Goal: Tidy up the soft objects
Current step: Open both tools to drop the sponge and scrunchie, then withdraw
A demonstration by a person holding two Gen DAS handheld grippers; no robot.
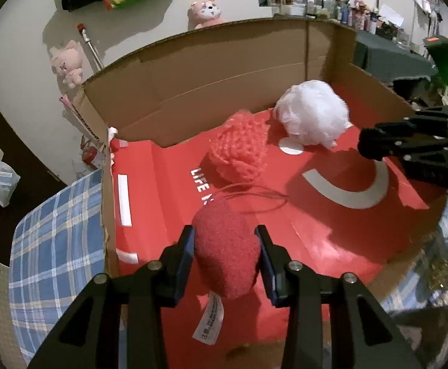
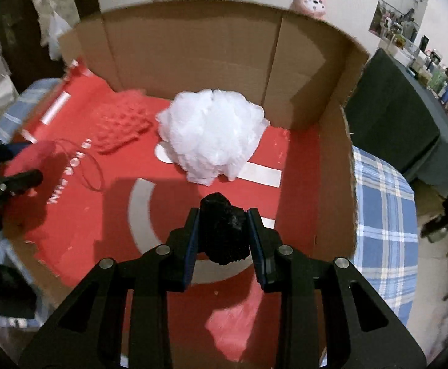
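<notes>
The left claw (image 1: pixel 225 247) pinched a red plush toy (image 1: pixel 227 246) over the cardboard box (image 1: pixel 193 70), near its front edge; the right claw (image 2: pixel 224 233) clamped a black soft lump (image 2: pixel 224 230) there too. Both looked light and squashy, best gripped mid-body.

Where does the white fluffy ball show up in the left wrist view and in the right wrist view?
Left wrist view: the white fluffy ball lies upper right of centre, on the red floor by the cardboard box's back wall.
Right wrist view: it lies at centre, just ahead of the jaws.
Shared landmark: the coral knitted piece to its left.
</notes>
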